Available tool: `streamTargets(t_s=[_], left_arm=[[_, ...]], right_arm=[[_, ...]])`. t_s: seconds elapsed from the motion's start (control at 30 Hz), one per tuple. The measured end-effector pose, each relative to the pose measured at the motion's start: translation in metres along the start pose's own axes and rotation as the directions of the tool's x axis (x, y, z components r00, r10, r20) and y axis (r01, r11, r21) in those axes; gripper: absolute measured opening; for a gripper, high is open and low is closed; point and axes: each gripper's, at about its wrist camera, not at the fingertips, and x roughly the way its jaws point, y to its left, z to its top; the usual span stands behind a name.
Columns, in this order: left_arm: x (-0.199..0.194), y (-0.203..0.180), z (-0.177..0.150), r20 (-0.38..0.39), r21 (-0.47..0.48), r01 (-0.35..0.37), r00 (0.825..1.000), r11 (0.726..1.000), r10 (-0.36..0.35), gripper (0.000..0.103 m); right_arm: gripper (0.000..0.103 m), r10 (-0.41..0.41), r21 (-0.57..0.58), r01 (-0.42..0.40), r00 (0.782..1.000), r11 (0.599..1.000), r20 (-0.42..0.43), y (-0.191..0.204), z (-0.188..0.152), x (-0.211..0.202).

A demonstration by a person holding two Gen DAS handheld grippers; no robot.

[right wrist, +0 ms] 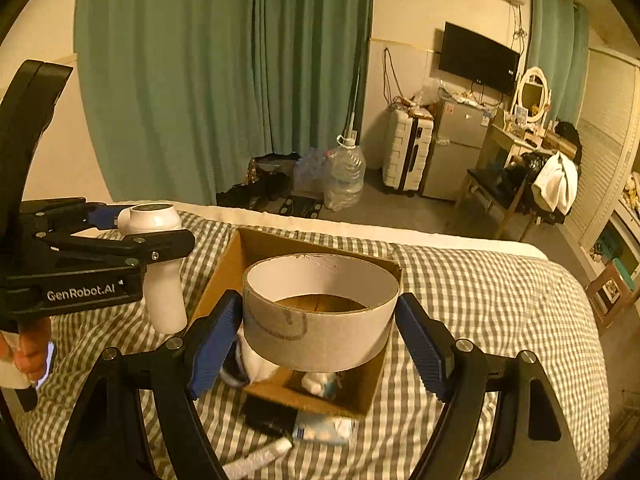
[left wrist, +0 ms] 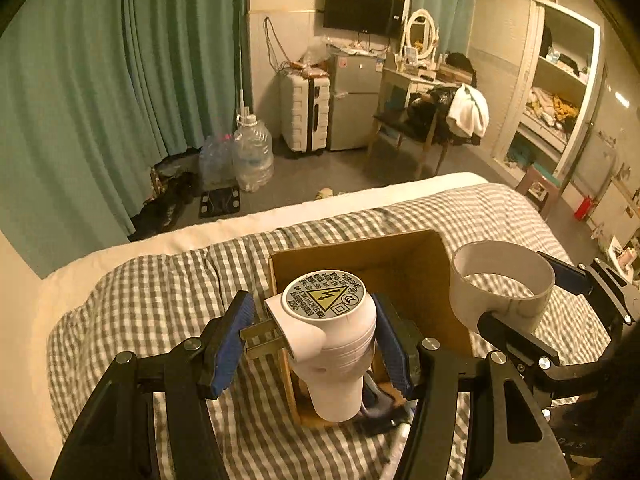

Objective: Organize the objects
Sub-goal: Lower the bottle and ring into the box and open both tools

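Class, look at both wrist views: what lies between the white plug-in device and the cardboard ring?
The open cardboard box on the checked bedcover lies between the white plug-in device and the cardboard ring, clearest in the left wrist view.

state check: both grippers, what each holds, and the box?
left gripper: shut on white plug-in device
white plug-in device: held upright, prongs out, above box edge
right gripper: shut on cardboard ring
cardboard ring: held above box, open side up
cardboard box: open on bed, items inside
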Motion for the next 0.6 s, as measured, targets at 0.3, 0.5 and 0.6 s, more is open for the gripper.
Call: streamTargets(t_s=[0.3,0.5,0.6], left_arm=[[0.084,-0.005,-0.006,-0.086,0.017,0.012,0.996,1.0,-0.011,0.061],[0.113,-0.009,-0.012,-0.109,0.042,0.004,0.994,0.999,0.0,0.062],[0.113,-0.007,-0.015,-0.108,0.034,0.009,0.994,0.999,-0.005,0.063]], right_arm=[[0.078,0.011,0.03,-0.008,0.996,1.0,-0.094,-0.013,-0.008,0.084],[0.079,0.031,0.053,-0.025,0.992,0.998,-0.124,-0.02,-0.026,0.111],[0.079,0.071,0.085,-0.061,0.991,0.995,-0.113,-0.028,-0.031,0.11]])
